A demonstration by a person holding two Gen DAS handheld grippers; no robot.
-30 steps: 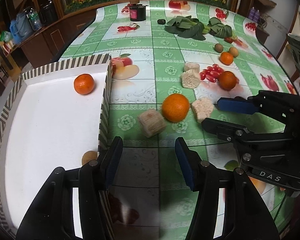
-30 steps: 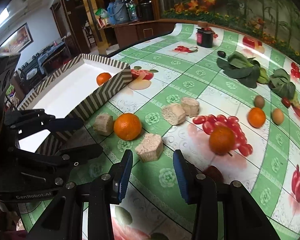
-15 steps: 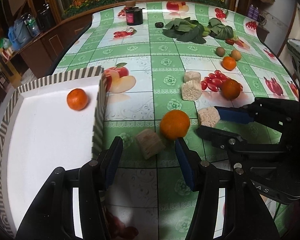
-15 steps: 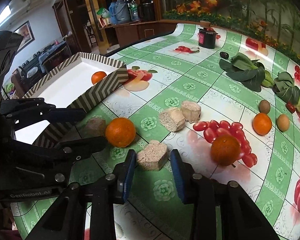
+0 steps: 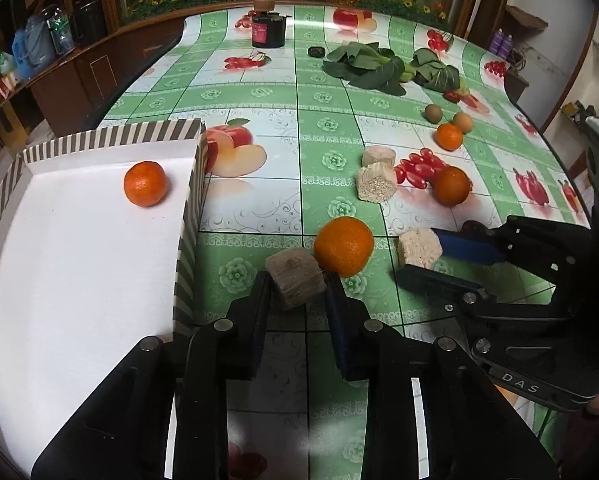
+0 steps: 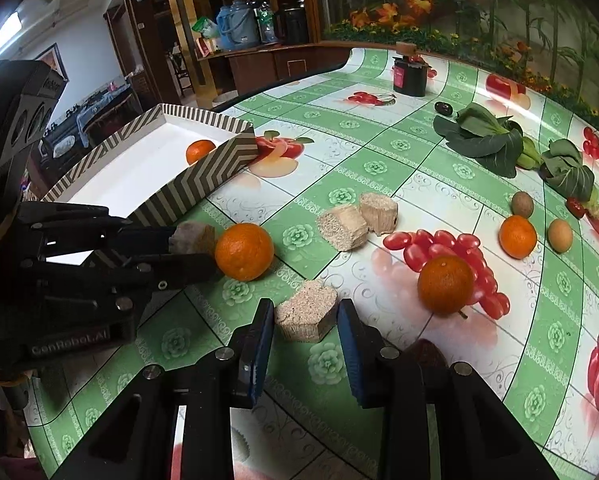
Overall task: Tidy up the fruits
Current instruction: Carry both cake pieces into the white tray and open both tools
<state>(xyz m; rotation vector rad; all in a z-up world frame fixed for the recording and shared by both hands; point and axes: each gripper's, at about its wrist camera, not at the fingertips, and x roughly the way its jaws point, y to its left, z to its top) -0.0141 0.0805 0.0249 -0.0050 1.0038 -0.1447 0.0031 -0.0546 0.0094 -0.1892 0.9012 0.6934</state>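
My left gripper [image 5: 297, 280] is open, its fingers on either side of a brownish cut chunk [image 5: 295, 278] on the table, beside a big orange [image 5: 343, 246]. My right gripper [image 6: 305, 312] is open around a pale cut chunk [image 6: 307, 316]; it also shows in the left wrist view [image 5: 419, 258]. One orange [image 5: 145, 183] lies in the white striped tray [image 5: 79, 280]. Two more oranges [image 6: 445, 285] [image 6: 517, 237] lie to the right. The left gripper also shows in the right wrist view [image 6: 195, 250].
Two more pale chunks [image 6: 355, 220] lie mid-table. A kiwi [image 6: 522, 204], a brown egg-like fruit [image 6: 560, 234], leafy greens [image 6: 487, 140] and a dark jar [image 6: 409, 76] stand farther back. The tray's striped wall [image 5: 189, 232] is just left of the left gripper.
Both grippers have moved forward: the left fingers now flank the brownish chunk, and the right fingers now flank the pale chunk. Both jaws have narrowed slightly.
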